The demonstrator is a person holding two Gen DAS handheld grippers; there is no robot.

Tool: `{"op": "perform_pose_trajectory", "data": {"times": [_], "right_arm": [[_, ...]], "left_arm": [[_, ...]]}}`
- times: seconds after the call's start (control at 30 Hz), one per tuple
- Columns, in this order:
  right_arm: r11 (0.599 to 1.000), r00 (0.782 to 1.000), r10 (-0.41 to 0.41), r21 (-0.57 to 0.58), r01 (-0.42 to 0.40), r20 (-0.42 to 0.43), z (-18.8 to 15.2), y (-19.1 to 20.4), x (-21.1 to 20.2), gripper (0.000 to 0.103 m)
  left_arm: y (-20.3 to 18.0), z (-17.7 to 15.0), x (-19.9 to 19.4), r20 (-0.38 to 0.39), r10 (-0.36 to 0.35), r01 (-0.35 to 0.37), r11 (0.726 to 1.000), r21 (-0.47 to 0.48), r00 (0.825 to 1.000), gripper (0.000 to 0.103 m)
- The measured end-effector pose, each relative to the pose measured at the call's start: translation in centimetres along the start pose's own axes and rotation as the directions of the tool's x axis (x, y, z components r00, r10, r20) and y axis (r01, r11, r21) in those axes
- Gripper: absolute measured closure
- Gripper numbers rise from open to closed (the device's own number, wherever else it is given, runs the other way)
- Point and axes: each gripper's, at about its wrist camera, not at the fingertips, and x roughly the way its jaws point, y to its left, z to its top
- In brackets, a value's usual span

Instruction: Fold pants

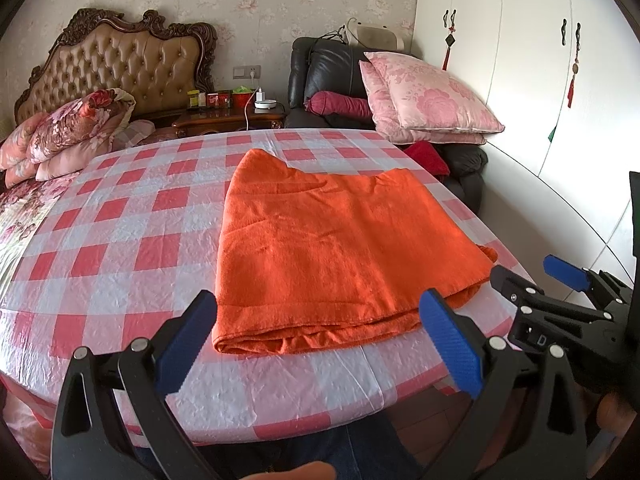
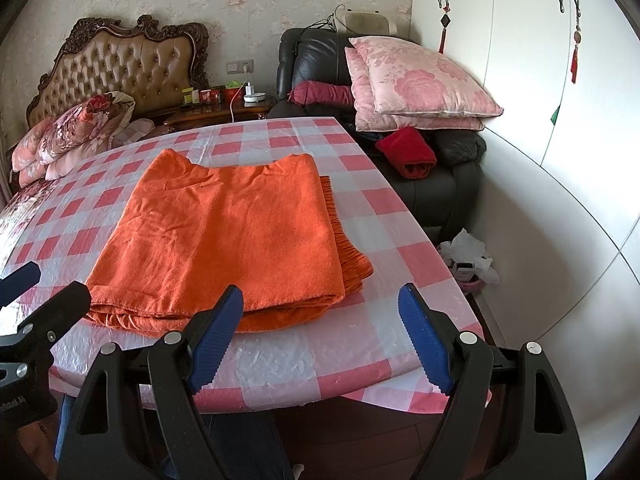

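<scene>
Orange terry-like fabric identifies the pants (image 1: 340, 248), which lie already doubled into a flat stack on the checked plastic cover of the bench (image 1: 120, 240), with the stack's near folded edge close to the bench's front rim. In the left wrist view, the left gripper (image 1: 320, 336) is held low, just in front of that near edge, pointing forward across the stack; its jaws are spread wide, holding nothing, with one blue pad off each near corner of the fabric. The right gripper (image 1: 532, 276) appears at the right margin, beside the stack's right corner. In the right wrist view, the right gripper (image 2: 320, 332) sits level with the bench rim near the stack's right near corner; its jaws are likewise spread and empty, and a ribbed under-layer protrudes along the right side of the pants (image 2: 224, 232). The left gripper (image 2: 24, 292) shows at the left margin. Judged risks: a pinch that takes only the top layer would peel the stack apart; the slick cover may let the whole stack slide instead of folding; uneven lift between the two sides would skew the edges; and, because the stack sits near the front rim, a pull toward the operator could drag it off the bench.
</scene>
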Motion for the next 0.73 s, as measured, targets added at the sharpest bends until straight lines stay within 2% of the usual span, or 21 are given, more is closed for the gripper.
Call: {"op": "perform_pose_trajectory", "data": {"times": [0.43,0.57,0.67,0.73], "right_arm": [[1.000,1.000,0.002,0.003,-0.002,-0.006,-0.2,0.0,0.3,0.026],[1.000,1.000,0.001,0.006,-0.001,-0.008,-0.3,0.0,0.4,0.026],[1.000,1.000,0.002,0.025,-0.002,-0.005,-0.3,-0.3,0.5,0.026],[0.999,1.000,0.000,0.046,0.000,0.008,-0.2,-0.4,0.6,0.024]], "left_arm": [[-0.3,0.5,1.1,-0.004,0.014,-0.014,1.000,0.022,1.000,0.002],[-0.2,0.9,1.9,-0.019,-0.047,0.047,0.999,0.006,0.999,0.002],[1.5,1.3,1.4,0.007,-0.094,0.094,0.995,-0.031,0.996,0.002],[4.9,1.9,0.4,0.039,-0.091,0.094,0.993,-0.078,0.995,0.002]]}}
